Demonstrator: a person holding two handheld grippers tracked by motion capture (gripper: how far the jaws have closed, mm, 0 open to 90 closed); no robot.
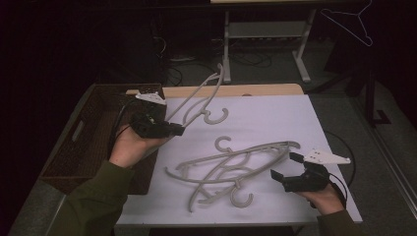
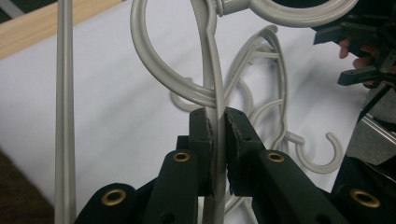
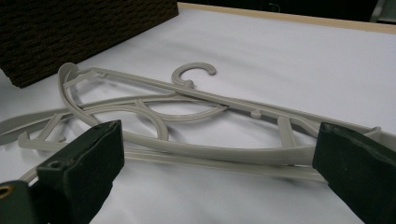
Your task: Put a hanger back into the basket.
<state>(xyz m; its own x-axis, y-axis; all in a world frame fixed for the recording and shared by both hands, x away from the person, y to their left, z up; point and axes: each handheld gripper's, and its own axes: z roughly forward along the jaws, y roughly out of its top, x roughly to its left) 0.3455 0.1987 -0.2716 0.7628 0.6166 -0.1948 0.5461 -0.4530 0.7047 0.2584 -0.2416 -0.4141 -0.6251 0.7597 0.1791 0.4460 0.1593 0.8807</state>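
My left gripper (image 1: 181,131) is shut on a grey plastic hanger (image 1: 197,95) and holds it tilted up above the table's left side, hook (image 1: 216,116) hanging toward the middle. In the left gripper view the jaws pinch a thin curved bar of that hanger (image 2: 212,70). A pile of similar grey hangers (image 1: 231,164) lies on the white table cover (image 1: 275,118). My right gripper (image 1: 285,166) stands open at the pile's right end. In the right gripper view its jaws stand wide apart on either side of the hangers (image 3: 196,149), not touching them.
A brown wicker basket (image 1: 93,132) sits along the table's left edge, also seen as the basket (image 3: 70,28) beyond the pile. A wire hanger (image 1: 351,22) hangs at the far right. A white-legged table (image 1: 265,29) stands behind.
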